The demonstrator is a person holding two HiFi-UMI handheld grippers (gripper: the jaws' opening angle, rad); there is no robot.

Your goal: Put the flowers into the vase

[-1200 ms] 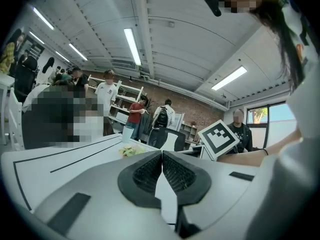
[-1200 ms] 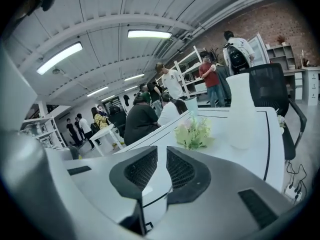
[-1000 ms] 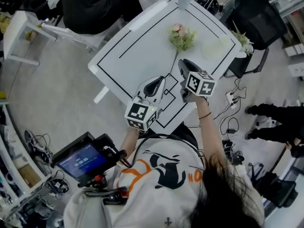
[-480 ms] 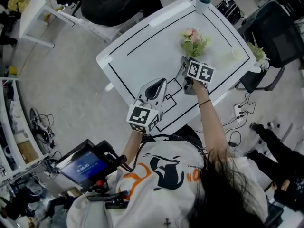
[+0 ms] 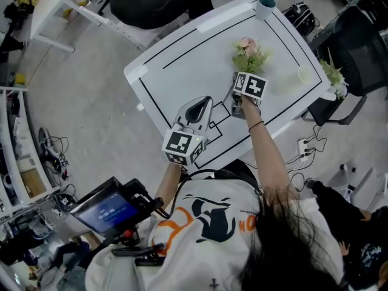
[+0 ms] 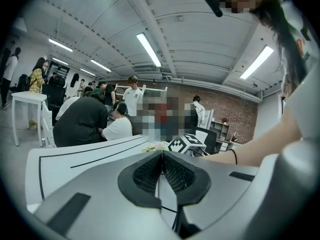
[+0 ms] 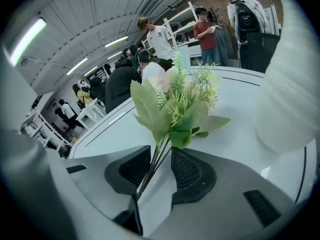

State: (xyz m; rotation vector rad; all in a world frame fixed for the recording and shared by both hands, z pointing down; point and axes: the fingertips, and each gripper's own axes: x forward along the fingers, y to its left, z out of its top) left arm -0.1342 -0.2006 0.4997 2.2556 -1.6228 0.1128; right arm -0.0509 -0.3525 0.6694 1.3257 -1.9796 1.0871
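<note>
Lowered since earlier, the right gripper [image 7: 161, 165] is closing around flower stems [image 7: 150, 171], shown only in its view; the left gripper [image 6: 161, 156] is shut.

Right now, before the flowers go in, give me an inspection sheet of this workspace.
Surface: white table with black marked lines.
Job's things: flowers lying on the table; white vase apart from them, near the right edge.
Clutter: teal cup at the far corner.
Grippers: left gripper shut, nothing in it; right gripper closing, flower stems between its jaws, not yet pinched.
Cables: power strip and cords on the floor right of the table.
Surroundings: black chair; seated people beyond the table.
</note>
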